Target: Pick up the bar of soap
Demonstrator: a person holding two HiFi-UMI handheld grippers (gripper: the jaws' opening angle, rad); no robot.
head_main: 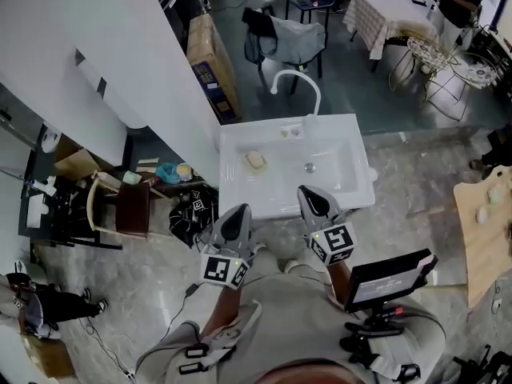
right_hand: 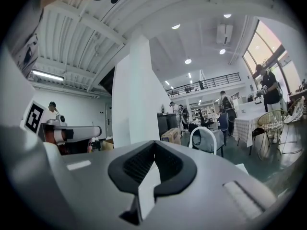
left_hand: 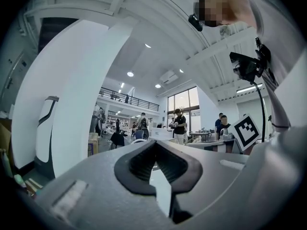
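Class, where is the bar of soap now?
Head view: the bar of soap lies on the left part of the white sink, left of the drain.

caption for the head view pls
left claw and right claw, both shut, at a white sink with a bar of soap

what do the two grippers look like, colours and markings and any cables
The left gripper and the right gripper both have smooth grey shells that taper to a narrow tip. Their inner faces carry black ribbed pads. Behind each sits a cube with black-and-white square markers. A thin cable trails down beside the left one. The person wears a light-coloured top.
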